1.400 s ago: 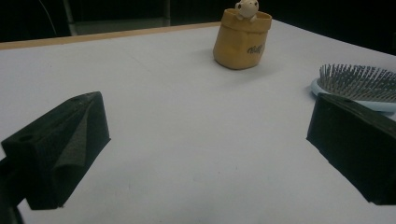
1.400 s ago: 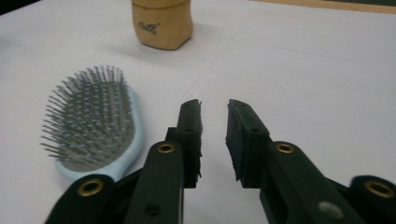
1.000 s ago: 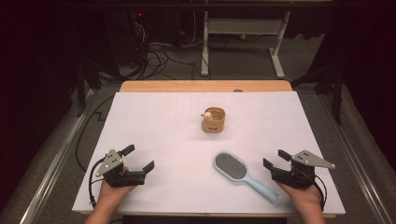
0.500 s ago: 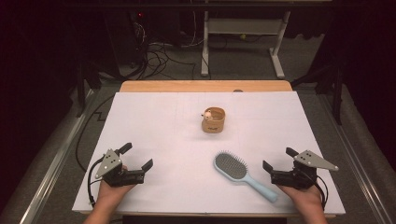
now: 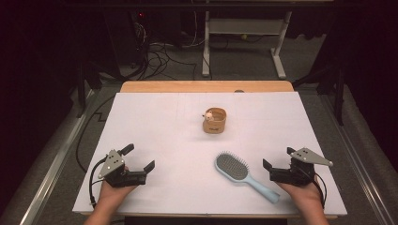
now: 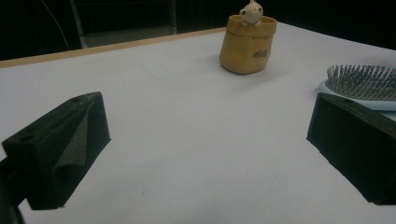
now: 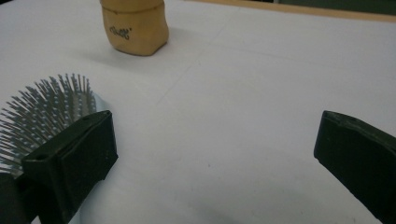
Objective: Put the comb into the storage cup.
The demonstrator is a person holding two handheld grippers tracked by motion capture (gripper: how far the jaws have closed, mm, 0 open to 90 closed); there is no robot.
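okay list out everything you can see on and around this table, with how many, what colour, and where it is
hairbrush: one, light blue with grey bristles facing up, near right part of the table, handle pointing toward the right gripper
small pouch: one, tan-yellow, upright at the table's middle, a little pale figure peeking over its rim
table cover: one, white, spread over the table
wooden table edge: one, light brown, along the far side
desk frame: one, white, on the floor beyond the table
cables: several, dark, on the floor at far left
left gripper: one, black, near left, jaws open and empty
right gripper: one, black, near right, jaws just opened wide, nothing between them
hands: two, at the near edge
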